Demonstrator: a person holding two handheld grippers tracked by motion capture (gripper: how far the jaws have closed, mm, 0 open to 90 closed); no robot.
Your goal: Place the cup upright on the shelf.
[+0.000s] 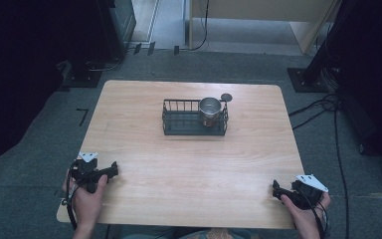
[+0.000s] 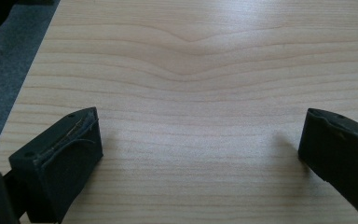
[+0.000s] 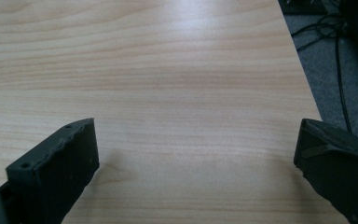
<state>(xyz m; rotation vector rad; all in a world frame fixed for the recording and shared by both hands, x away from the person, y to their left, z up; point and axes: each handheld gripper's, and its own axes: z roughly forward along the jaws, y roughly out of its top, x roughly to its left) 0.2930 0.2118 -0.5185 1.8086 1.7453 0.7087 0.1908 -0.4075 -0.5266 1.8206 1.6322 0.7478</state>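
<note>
high view, left tool [image 1: 113,170] spread, cup [image 1: 210,108] in rack [image 1: 179,123]

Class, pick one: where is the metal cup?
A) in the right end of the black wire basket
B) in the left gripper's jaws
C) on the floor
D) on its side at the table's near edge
A: the metal cup stands upright inside the black wire basket, at its right end.

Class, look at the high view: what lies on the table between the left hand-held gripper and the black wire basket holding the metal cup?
Nothing: the high view shows bare wooden table between the left hand-held gripper and the basket holding the metal cup.
</note>
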